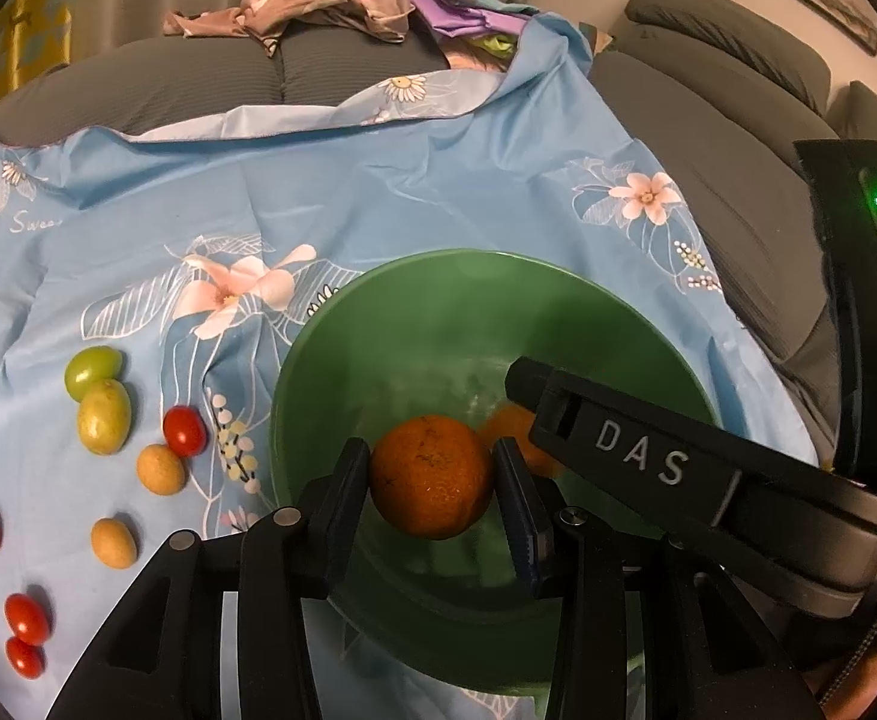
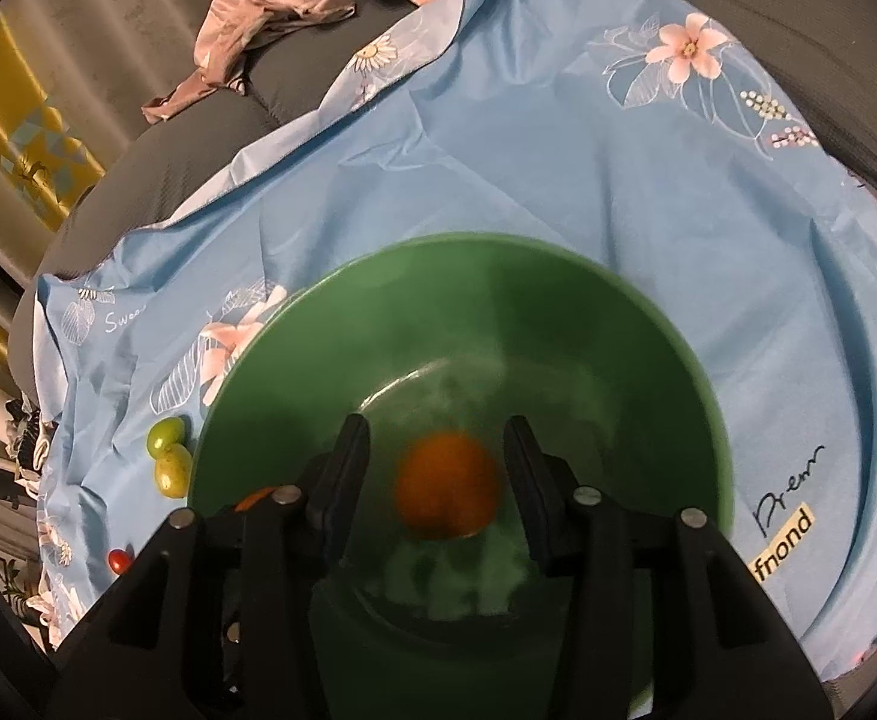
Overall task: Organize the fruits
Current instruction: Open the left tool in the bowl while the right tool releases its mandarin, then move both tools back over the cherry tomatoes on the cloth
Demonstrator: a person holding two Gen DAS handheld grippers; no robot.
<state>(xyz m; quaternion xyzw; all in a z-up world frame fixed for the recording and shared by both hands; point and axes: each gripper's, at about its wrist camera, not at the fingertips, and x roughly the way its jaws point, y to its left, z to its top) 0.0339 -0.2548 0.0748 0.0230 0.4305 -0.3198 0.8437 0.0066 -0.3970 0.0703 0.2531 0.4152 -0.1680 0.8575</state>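
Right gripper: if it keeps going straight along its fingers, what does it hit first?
Most likely the blurred orange fruit, which sits between the right gripper's open fingers without visible pad contact, then the floor of the green round bowl. Depth is unclear, so the fruit may lie lower.

Bowl [image 1: 342, 324]: plain green, inside & out. Orange [image 1: 431, 477]: deep orange w/ dark flecks. Second orange [image 2: 447, 486]: orange, blurred. Sheet [image 1: 378, 192]: light blue, pink-white flowers, white leaf outlines, white script. Cherry tomatoes [image 1: 185, 431]: red. Green fruit [image 1: 93, 371], yellow-green fruit [image 1: 104, 425], tan-yellow fruits [image 1: 161, 469]. Sofa [image 1: 738, 192]: grey. Both grippers' bodies black.
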